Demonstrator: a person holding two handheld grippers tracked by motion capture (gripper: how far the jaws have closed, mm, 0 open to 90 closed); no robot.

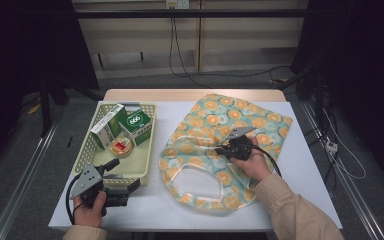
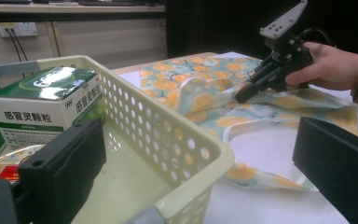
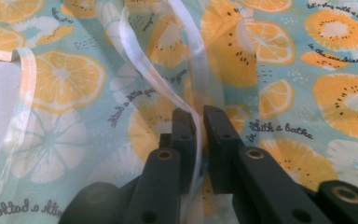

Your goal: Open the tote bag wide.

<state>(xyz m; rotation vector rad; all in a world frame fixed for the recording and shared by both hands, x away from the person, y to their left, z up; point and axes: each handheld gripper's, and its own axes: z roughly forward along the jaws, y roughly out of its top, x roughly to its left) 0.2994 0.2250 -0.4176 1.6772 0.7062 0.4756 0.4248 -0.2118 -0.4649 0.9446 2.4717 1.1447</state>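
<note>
- Two tongs work over one white surface [image 1: 300, 165] in the high view.
- Lower left: the left tongs [image 1: 125, 187] stand wide, holding nothing, at the near rim of a pale basket [image 1: 87, 150] with green boxes [image 1: 139, 126].
- Centre right: the fruit-print bag [image 1: 260, 125] lies flat.
- At its middle, the right tongs [image 3: 197, 121] are closed narrowly on the bag's translucent edge strip [image 3: 144, 60].
</note>
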